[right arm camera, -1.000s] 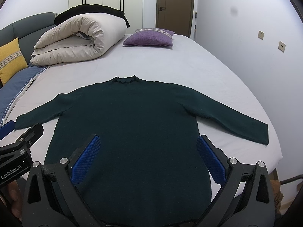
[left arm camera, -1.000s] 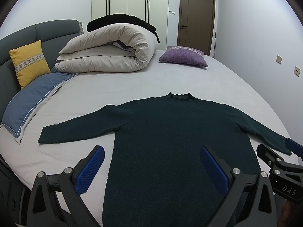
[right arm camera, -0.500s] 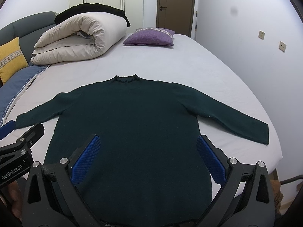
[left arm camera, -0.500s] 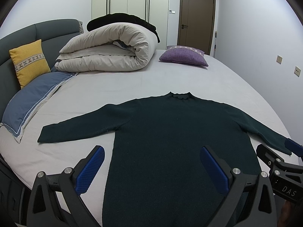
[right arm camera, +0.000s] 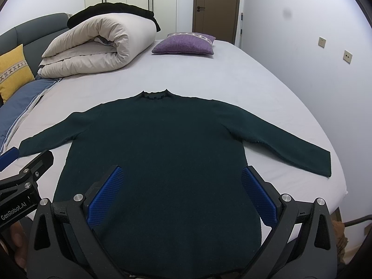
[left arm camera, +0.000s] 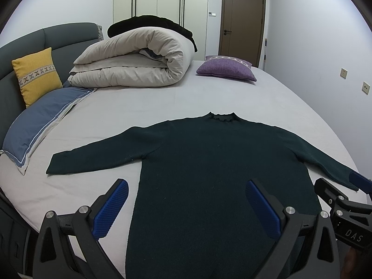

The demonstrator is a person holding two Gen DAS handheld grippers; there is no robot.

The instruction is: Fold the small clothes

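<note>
Nothing has shifted — both the left gripper [left arm camera: 186,205] and right gripper [right arm camera: 181,191] hover with jaws apart over the dark green knitted sweater [right arm camera: 160,153], spread flat at centre frame on the pale grey bed [right arm camera: 220,79].

The bed [left arm camera: 209,97] is covered by a pale sheet; a dark green sweater [left arm camera: 216,162] lies flat on it, sleeves spread, collar toward the far side; a rolled cream duvet [left arm camera: 139,65] sits at the far left; a purple cushion [left arm camera: 226,71] lies beside it; a blue pillow [left arm camera: 39,121] rests along the left edge, with a yellow cushion [left arm camera: 37,74] propped upright behind it.
</note>
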